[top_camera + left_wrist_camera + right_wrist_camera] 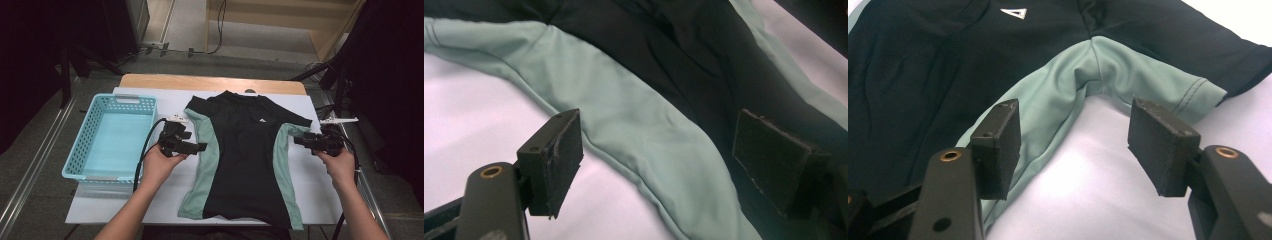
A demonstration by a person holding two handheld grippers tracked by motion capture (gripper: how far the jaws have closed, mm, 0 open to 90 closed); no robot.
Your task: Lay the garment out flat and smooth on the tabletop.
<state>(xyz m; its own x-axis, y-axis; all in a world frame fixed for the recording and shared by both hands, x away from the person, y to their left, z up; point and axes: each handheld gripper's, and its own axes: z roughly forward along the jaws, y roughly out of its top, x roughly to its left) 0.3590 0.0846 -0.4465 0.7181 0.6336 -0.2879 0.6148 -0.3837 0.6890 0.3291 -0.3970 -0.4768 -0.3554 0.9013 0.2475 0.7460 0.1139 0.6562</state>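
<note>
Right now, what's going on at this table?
A person holds a tool in each hand over a black and mint shirt spread flat on the table. The left tool and right tool both stand open at the shirt's side panels, gripping nothing. A light blue basket sits beside it.

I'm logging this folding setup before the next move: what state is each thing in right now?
T-shirt: spread flat on the table, front up, unfolded.
Basket: upright, empty, left of the shirt.
Left gripper: open over the shirt's mint side panel, gripping nothing.
Right gripper: open beside the shirt's sleeve, gripping nothing.
Table: white sheet under the shirt and basket.
</note>
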